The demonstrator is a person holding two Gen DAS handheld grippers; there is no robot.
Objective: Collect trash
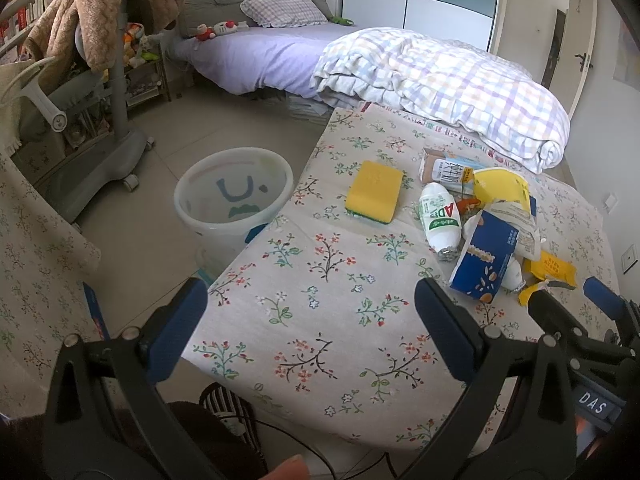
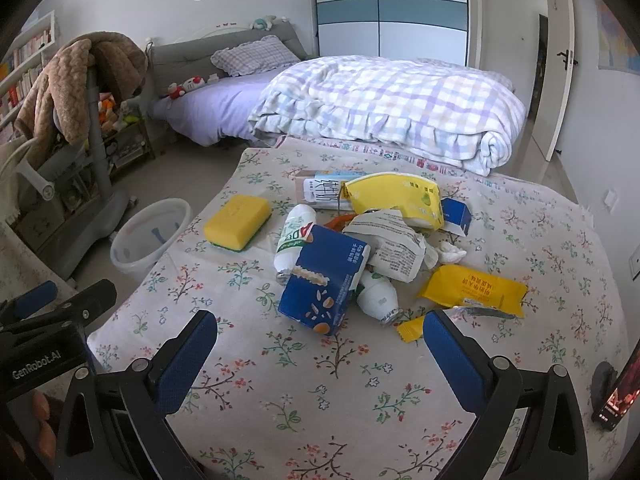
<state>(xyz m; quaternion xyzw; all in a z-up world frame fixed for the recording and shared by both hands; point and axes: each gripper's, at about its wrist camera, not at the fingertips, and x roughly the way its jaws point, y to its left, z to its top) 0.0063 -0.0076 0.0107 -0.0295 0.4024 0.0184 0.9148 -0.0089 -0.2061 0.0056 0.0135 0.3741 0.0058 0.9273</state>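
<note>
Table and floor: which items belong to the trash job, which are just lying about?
Job:
blue box
yellow wrapper
white bottle
crumpled paper
milk carton
bin

Lying about:
yellow sponge, likely a cleaning tool
plaid quilt
brown blanket

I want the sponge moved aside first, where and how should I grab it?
Grip the yellow sponge across its short width, coming from above with the left gripper, whose fingers are spread. It lies flat, apart from the trash pile.
</note>
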